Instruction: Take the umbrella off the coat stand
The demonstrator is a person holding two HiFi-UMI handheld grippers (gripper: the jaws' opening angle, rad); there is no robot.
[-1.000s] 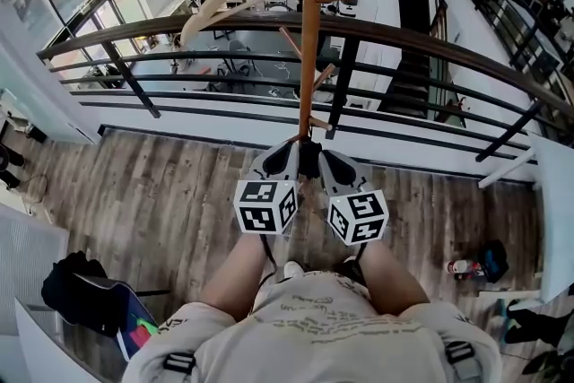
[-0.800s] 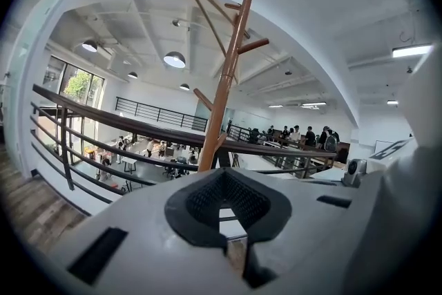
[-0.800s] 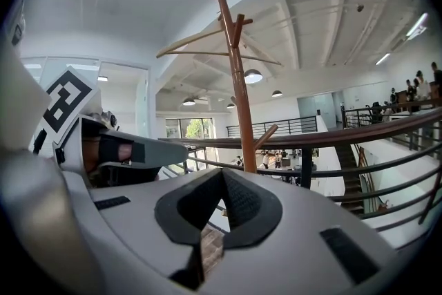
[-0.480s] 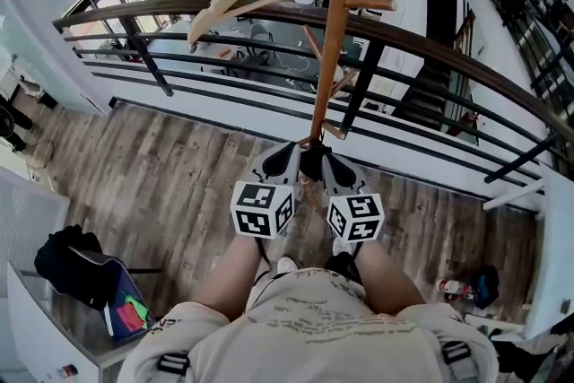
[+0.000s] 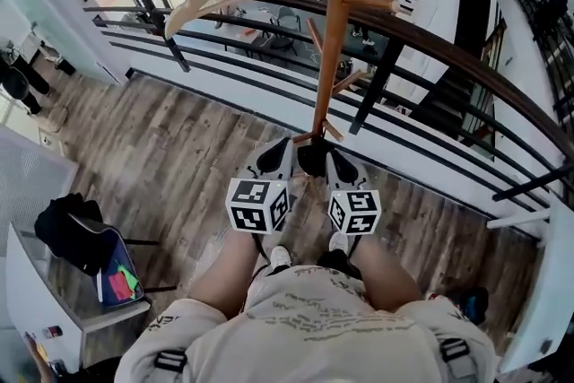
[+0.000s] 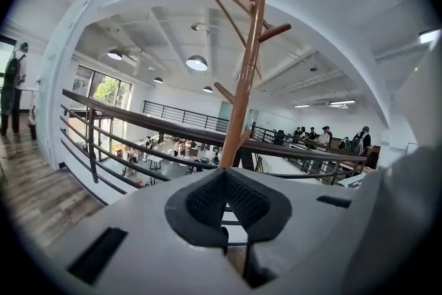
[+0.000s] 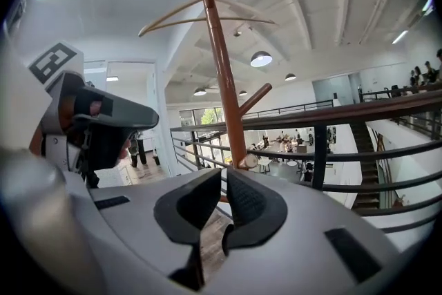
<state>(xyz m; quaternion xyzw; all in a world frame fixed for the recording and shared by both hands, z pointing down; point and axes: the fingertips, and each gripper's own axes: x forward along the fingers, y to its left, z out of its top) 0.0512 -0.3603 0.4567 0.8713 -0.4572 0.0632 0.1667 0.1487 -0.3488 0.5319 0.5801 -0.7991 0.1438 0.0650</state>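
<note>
A wooden coat stand [image 5: 334,40] rises in front of me, its pole [image 6: 243,86] carrying bare pegs and long curved arms at the top [image 7: 219,59]. No umbrella shows in any view. My left gripper [image 5: 285,152] and right gripper [image 5: 325,155] sit side by side, low, close to the foot of the pole. The left gripper [image 6: 224,179] has its pads together with nothing in them. The right gripper [image 7: 224,179] is shut and empty too. The left gripper's body [image 7: 83,121] shows at the left of the right gripper view.
A dark railing [image 5: 430,40] runs just behind the stand, with an open lower floor beyond it. A black bag [image 5: 67,238] lies on a chair at the left. A white table edge [image 5: 538,300] stands at the right. The floor is wood planks [image 5: 170,157].
Both grippers have come down a little along the pole, still side by side and shut. The head view has swung, so more of the floor at the left shows.
</note>
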